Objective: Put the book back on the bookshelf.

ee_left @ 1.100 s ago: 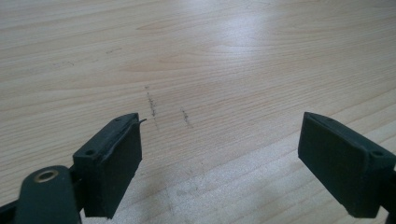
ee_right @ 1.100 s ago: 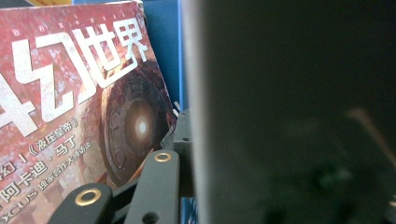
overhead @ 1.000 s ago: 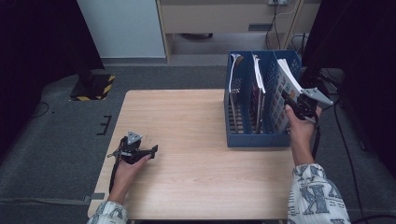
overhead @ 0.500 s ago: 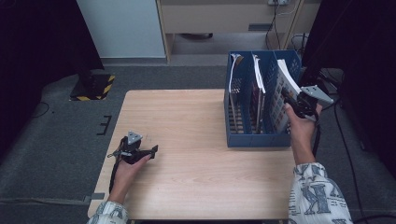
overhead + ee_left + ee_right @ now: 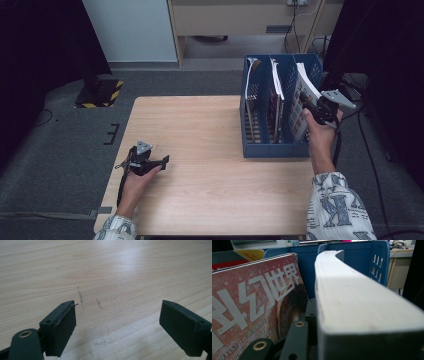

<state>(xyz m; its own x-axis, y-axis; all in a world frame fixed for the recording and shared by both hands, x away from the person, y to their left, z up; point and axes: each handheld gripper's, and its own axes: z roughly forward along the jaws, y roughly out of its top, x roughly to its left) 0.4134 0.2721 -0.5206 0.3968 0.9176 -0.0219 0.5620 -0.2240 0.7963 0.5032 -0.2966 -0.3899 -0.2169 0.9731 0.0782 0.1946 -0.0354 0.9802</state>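
Right gripper [image 5: 309,106] is sitting at the right edge of the high view, at the rightmost slot of the blue file rack [image 5: 274,149]. I'm seeing it clamped on a thick book [image 5: 304,82], gripped near the white page edge. In the right gripper view that page block [image 5: 352,297] is running up the middle of the frame and curving toward the top, with one jaw pressed against its left side. Just left of it there is a red magazine [image 5: 254,302] with large white characters on the cover, and the blue rack wall [image 5: 380,260] is at upper right.

The book is leaning in the rack's right compartment, top edge tilted toward the upper left of the high view. Two more publications are standing in the slots to its left.

Left gripper [image 5: 161,161] is resting low over the wooden table [image 5: 200,130] in the lower left of the high view. Its jaws are standing wide apart with nothing between them; the left gripper view is showing bare wood with faint pencil marks [image 5: 81,296] between the two pads.
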